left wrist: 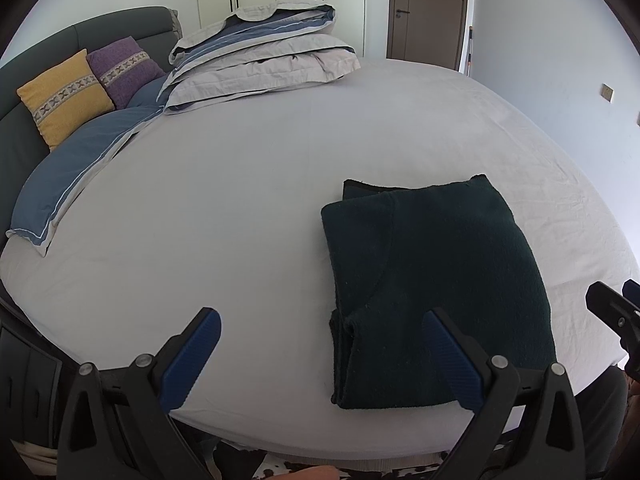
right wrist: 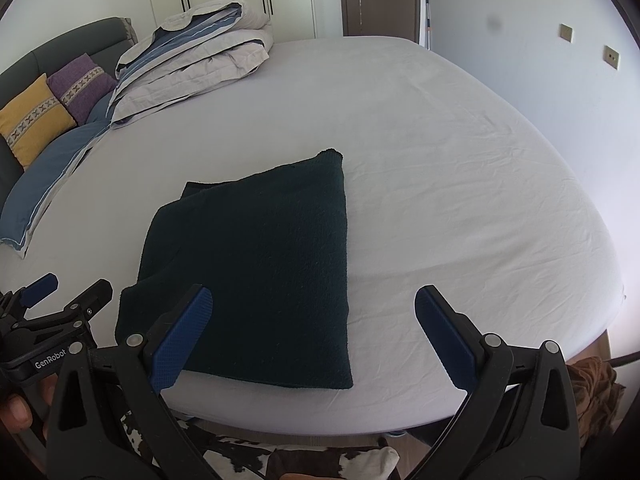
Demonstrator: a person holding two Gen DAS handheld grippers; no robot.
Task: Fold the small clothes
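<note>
A dark green knitted garment [left wrist: 432,280] lies folded into a flat rectangle on the grey bed sheet [left wrist: 240,200], near the bed's front edge. It also shows in the right wrist view [right wrist: 260,272]. My left gripper [left wrist: 320,332] is open and empty, held above the front edge, its right finger over the garment's near left corner. My right gripper [right wrist: 312,312] is open and empty, its left finger over the garment's near left part. The left gripper shows at the left edge of the right wrist view [right wrist: 64,292].
A folded grey and blue duvet [left wrist: 260,56] lies at the far side of the bed. A yellow cushion [left wrist: 64,96], a purple cushion [left wrist: 124,68] and a blue pillow [left wrist: 76,160] lie at the headboard on the left. A door [left wrist: 428,8] stands behind.
</note>
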